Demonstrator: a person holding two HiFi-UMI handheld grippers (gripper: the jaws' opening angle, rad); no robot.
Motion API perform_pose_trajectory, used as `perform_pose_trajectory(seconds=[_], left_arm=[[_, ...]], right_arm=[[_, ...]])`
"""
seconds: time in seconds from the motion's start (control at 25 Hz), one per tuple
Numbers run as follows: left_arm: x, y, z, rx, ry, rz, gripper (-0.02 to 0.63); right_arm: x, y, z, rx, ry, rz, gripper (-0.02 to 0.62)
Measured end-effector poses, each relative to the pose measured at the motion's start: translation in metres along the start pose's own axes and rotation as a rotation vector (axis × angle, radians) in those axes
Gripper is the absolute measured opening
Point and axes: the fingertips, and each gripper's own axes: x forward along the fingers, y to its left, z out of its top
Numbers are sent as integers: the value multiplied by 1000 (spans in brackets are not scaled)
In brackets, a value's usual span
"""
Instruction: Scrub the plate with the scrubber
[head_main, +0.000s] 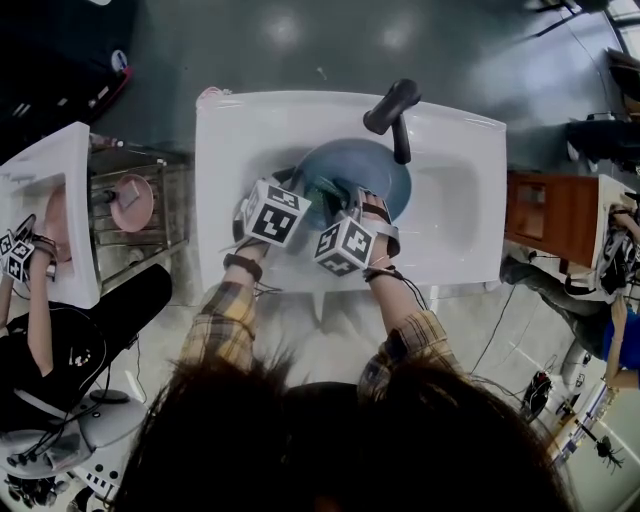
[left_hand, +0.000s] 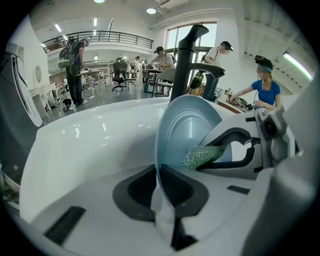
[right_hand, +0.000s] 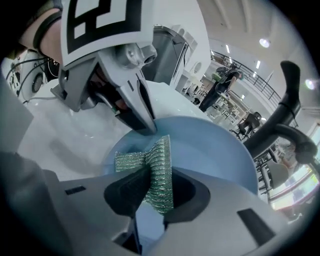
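A blue plate (head_main: 385, 168) stands tilted on edge in the white sink (head_main: 455, 225). My left gripper (left_hand: 160, 176) is shut on the plate's (left_hand: 186, 127) near rim and holds it up. My right gripper (right_hand: 155, 189) is shut on a green mesh scrubber (right_hand: 159, 167), whose free end lies against the plate's (right_hand: 212, 150) inner face. In the left gripper view the scrubber (left_hand: 202, 156) touches the plate's lower face, with the right gripper (left_hand: 235, 150) behind it. In the right gripper view the left gripper (right_hand: 142, 119) pinches the rim just above the scrubber. From the head view both grippers sit close together over the basin.
A black faucet (head_main: 395, 108) arches over the plate from the sink's back edge. To the left stand a second sink (head_main: 55, 190), a wire rack with a pink plate (head_main: 130, 202), and another person's gripper (head_main: 18, 255). Several people work at desks in the background.
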Motion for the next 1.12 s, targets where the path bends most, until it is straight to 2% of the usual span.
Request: perform_pose_trajectory(seconds=[0.28, 0.6, 0.8, 1.12], left_arm=[[1, -3, -1, 14, 9, -14, 31], [3, -7, -3, 27, 16, -27, 35], [3, -9, -4, 28, 15, -32, 37], [2, -10, -3, 32, 11, -35, 38]], right_arm=[[-3, 11, -33, 10, 83, 75, 95], [-13, 2, -58, 2, 118, 80, 95], [-20, -14, -74, 32, 135, 48, 97], [-36, -62, -92, 57, 143, -96, 109]])
